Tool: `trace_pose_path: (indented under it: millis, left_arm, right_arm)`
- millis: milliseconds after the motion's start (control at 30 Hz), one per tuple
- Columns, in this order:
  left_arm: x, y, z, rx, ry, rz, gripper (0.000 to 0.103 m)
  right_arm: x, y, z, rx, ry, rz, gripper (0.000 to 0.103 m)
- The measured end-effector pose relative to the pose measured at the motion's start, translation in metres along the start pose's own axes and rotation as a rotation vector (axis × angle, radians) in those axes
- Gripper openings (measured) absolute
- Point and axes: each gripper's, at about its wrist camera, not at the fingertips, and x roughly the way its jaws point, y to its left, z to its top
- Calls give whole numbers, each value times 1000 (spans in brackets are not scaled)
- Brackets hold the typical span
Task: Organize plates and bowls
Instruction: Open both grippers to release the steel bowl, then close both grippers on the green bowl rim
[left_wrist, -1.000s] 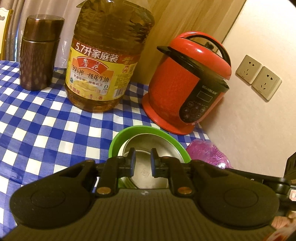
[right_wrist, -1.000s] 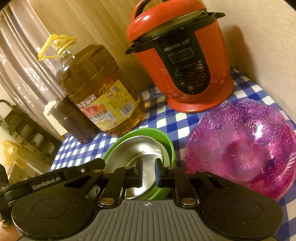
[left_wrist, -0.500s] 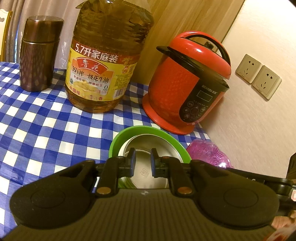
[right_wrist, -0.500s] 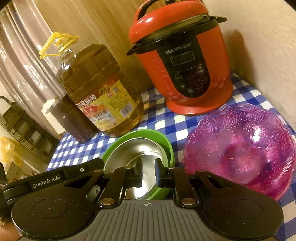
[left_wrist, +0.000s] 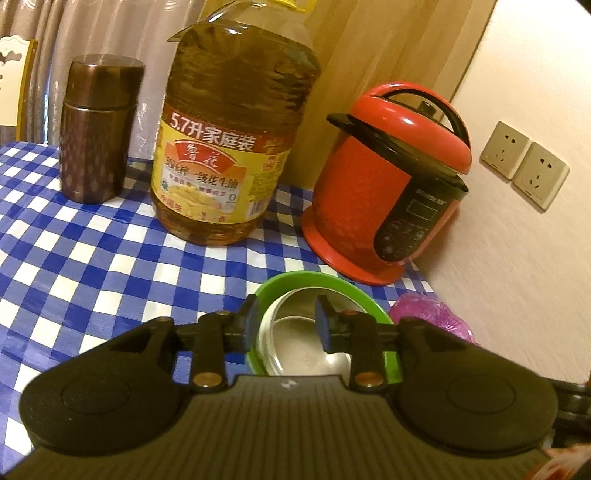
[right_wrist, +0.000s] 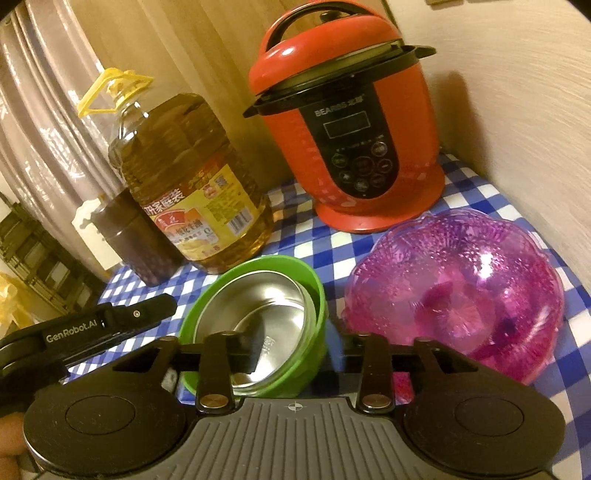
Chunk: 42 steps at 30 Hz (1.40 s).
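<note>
The steel bowl (right_wrist: 258, 317) already sits nested in the green bowl (right_wrist: 317, 295); the purple bowl (right_wrist: 458, 295), lower right, remains separate. Both tools, left tool (left_wrist: 284, 325) and right tool (right_wrist: 295, 354), are opening, gripping nothing.

Mounted on each wrist, looking forward and down, close above the bench (left_wrist: 92, 258). Shared by both: green bowl (left_wrist: 280, 284), oil bottle (right_wrist: 192, 192), red cooker (right_wrist: 351, 122).
</note>
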Motion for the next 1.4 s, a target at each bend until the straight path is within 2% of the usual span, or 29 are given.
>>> trace_pose_path:
  millis: [233,467,767,833,900,1400]
  left_arm:
    - [1,6,-2,-9,3,24,54]
    - [13,10,-9,-31,44,24,54]
    - [27,21,-17,-99,68,-13,52]
    - [29,22,-17,-108,69,-13,51]
    - [32,25,-18,-125,78,-14,42]
    - [54,34,-23,-196,109,-48,41]
  right_arm:
    - [-5,-3,-9,57,23,-5,52]
    - [1,-16,-14,196,61,17,54]
    - [19,-13,-20,240,78,8,54]
    - [26,-14,-24,265,88,12,54]
    - [32,-16,-27,292,95,10,54]
    - [54,-20,-35,389,52,9,54]
